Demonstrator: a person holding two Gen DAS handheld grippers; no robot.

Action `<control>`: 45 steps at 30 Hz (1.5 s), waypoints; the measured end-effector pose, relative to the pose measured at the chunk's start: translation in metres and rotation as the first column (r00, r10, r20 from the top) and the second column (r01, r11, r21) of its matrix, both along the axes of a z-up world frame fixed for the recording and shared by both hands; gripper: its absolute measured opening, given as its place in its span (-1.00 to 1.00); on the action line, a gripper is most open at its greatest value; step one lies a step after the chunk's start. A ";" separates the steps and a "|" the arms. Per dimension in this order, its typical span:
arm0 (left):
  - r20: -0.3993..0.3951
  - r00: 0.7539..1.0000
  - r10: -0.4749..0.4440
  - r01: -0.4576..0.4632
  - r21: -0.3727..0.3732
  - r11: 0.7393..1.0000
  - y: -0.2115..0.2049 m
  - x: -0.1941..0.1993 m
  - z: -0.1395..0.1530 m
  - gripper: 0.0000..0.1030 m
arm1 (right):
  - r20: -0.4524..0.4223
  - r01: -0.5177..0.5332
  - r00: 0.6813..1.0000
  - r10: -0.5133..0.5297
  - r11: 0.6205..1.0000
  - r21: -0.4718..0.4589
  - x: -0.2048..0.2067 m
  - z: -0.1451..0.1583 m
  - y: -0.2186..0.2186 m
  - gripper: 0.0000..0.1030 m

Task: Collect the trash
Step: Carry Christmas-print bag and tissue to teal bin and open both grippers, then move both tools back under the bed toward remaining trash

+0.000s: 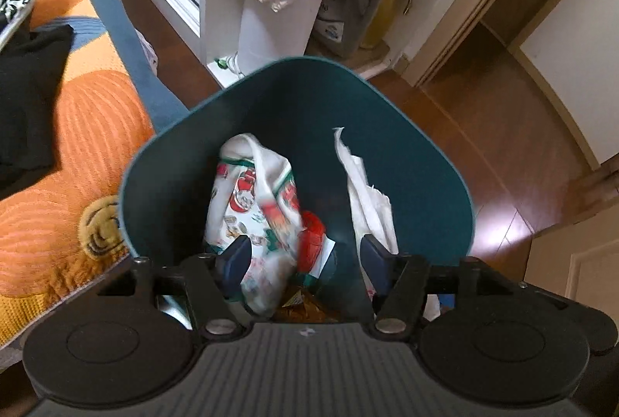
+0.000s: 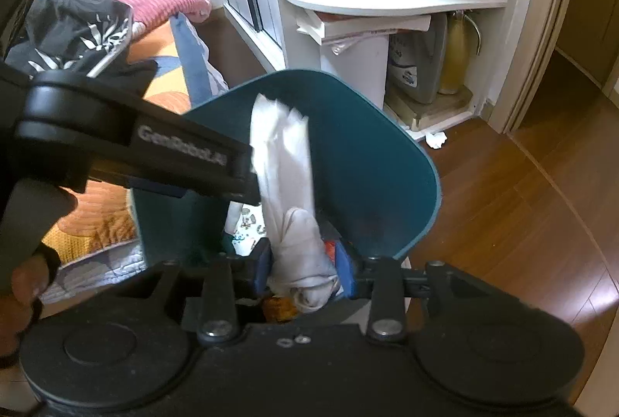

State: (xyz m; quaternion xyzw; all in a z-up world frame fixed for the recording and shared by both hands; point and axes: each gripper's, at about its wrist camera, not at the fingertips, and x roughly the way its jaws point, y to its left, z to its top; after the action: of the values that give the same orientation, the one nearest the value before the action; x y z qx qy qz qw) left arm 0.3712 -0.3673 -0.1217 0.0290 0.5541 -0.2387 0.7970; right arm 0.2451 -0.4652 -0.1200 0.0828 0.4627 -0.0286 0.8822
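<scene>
while the left hand-held gripper (image 1: pixel 305 254) gapes empty over the bin (image 1: pixel 406 146), the right hand-held gripper (image 2: pixel 303 268) pinches white tissue (image 2: pixel 284 161).

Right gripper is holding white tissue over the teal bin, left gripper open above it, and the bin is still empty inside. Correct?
Not quite: the teal bin is not empty. The left wrist view shows a printed wrapper and other scraps already inside. The rest holds: the right gripper is shut on the white tissue over the bin, and the left gripper is open above it.
</scene>
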 end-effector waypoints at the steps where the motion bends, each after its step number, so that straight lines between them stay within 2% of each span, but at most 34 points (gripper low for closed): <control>1: 0.000 1.000 0.004 -0.004 -0.004 1.000 0.002 -0.001 0.003 0.19 | 0.007 -0.001 1.000 0.001 1.000 0.001 -0.004 0.003 0.001 -0.29; 5: 0.017 1.000 0.021 -0.021 -0.025 0.999 0.020 -0.011 0.019 0.19 | 0.027 -0.006 1.000 0.006 1.000 0.002 -0.015 0.016 0.005 -0.25; 9: 0.039 0.998 0.042 -0.041 -0.023 0.999 0.040 -0.025 0.033 0.19 | 0.050 -0.013 0.999 0.016 0.997 -0.070 -0.015 0.022 0.012 -0.21; 13: 0.050 0.996 0.074 -0.073 -0.032 0.997 0.057 -0.035 0.047 0.19 | 0.067 0.018 0.998 -0.018 1.000 -0.003 -0.018 0.031 0.010 -0.20; 17: 0.089 0.993 0.082 -0.079 -0.043 0.996 0.082 -0.051 0.068 0.22 | 0.100 -0.038 0.994 0.041 0.999 -0.038 -0.028 0.051 0.024 -0.19; 19: 0.111 0.989 0.095 -0.090 -0.045 0.995 0.098 -0.060 0.078 0.33 | 0.116 -0.060 0.991 0.063 0.998 -0.028 -0.033 0.061 0.032 -0.18; 24: 0.144 0.980 0.140 -0.133 -0.055 0.990 0.144 -0.083 0.101 0.34 | 0.156 -0.132 0.979 0.130 0.991 0.002 -0.047 0.084 0.060 -0.16; 28: 0.178 0.968 0.176 -0.170 -0.048 0.984 0.187 -0.105 0.116 0.35 | 0.176 -0.209 0.964 0.201 0.978 0.023 -0.057 0.094 0.091 -0.13; 32: 0.198 0.952 0.233 -0.228 -0.047 0.973 0.228 -0.126 0.124 0.52 | 0.170 -0.282 0.947 0.271 0.958 0.049 -0.064 0.092 0.128 -0.10; 33: 0.203 0.947 0.248 -0.244 -0.044 0.969 0.240 -0.132 0.124 0.58 | 0.165 -0.300 0.943 0.288 0.952 0.054 -0.066 0.090 0.137 -0.10; 38: 0.242 0.910 0.335 -0.343 -0.012 0.939 0.290 -0.155 0.112 0.62 | 0.127 -0.389 0.916 0.380 0.919 0.064 -0.072 0.070 0.188 -0.08; 39: 0.242 0.904 0.353 -0.362 -0.007 0.932 0.300 -0.160 0.105 0.71 | 0.113 -0.402 0.913 0.393 0.913 0.070 -0.072 0.064 0.197 -0.07; 41: 0.218 0.895 0.389 -0.398 -0.005 0.917 0.319 -0.166 0.089 0.91 | 0.078 -0.432 0.901 0.426 0.898 0.090 -0.072 0.048 0.215 -0.07; 45: 0.126 0.872 0.472 -0.478 0.021 0.878 0.360 -0.174 0.038 0.94 | 0.001 -0.463 0.885 0.465 0.880 0.111 -0.068 0.009 0.248 -0.07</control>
State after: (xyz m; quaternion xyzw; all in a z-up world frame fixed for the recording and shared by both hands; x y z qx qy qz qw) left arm 0.1971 -0.0071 -0.0839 -0.0735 0.5023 -0.0190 0.8613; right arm 0.1772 -0.2172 -0.1106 0.0168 0.4812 0.2073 0.8516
